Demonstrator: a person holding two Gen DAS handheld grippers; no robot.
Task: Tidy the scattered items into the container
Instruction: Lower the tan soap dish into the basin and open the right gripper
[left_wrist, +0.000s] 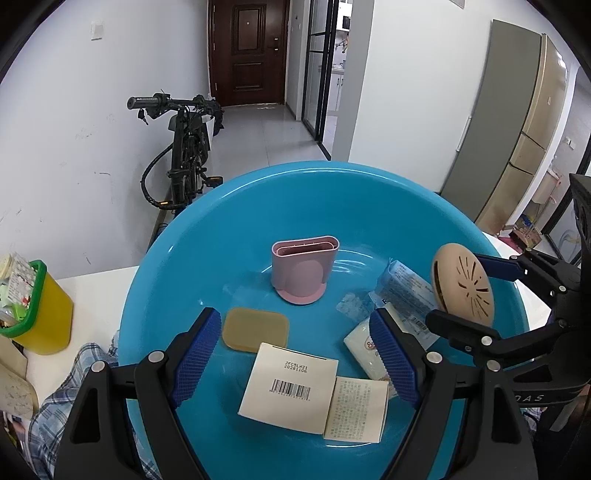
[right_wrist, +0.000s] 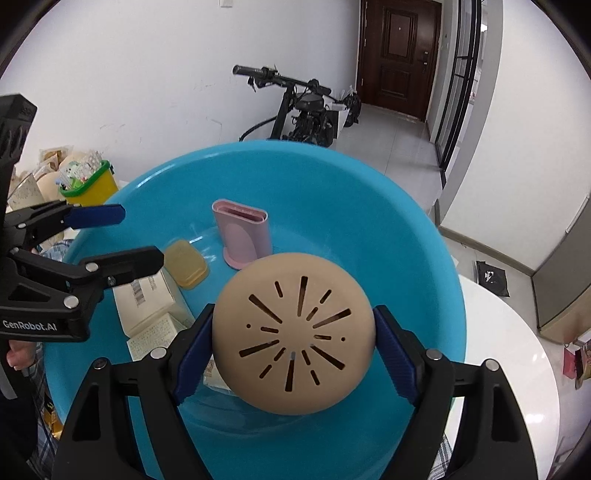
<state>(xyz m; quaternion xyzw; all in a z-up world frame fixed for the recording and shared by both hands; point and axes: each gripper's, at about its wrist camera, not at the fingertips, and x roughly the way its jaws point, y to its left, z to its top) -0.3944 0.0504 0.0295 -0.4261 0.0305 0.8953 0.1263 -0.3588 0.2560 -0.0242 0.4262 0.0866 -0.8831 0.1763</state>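
A blue basin (left_wrist: 332, 168) (right_wrist: 295, 147) on the white table holds a pink holder (left_wrist: 304, 269) (right_wrist: 242, 236) standing upright, an amber soap box (left_wrist: 255, 328) (right_wrist: 184, 264), a white barcoded box (left_wrist: 288, 391) (right_wrist: 144, 299), a printed box (left_wrist: 356, 410), a blue packet (left_wrist: 404, 291) and a white packet (left_wrist: 365, 347). My left gripper (left_wrist: 293, 317) (right_wrist: 142, 236) hangs open over the boxes with nothing between its pads. My right gripper (right_wrist: 294, 314) (left_wrist: 454, 288) is shut on a beige slotted disc (right_wrist: 293, 339) (left_wrist: 463, 284), held on edge above the basin's right side.
A yellow bin with a green rim (left_wrist: 44, 314) (right_wrist: 94, 188), full of small items, stands left of the basin. Plaid cloth (left_wrist: 55, 398) lies at the near left. The white table (right_wrist: 506, 350) extends right. A bicycle (left_wrist: 184, 158) leans on the wall behind.
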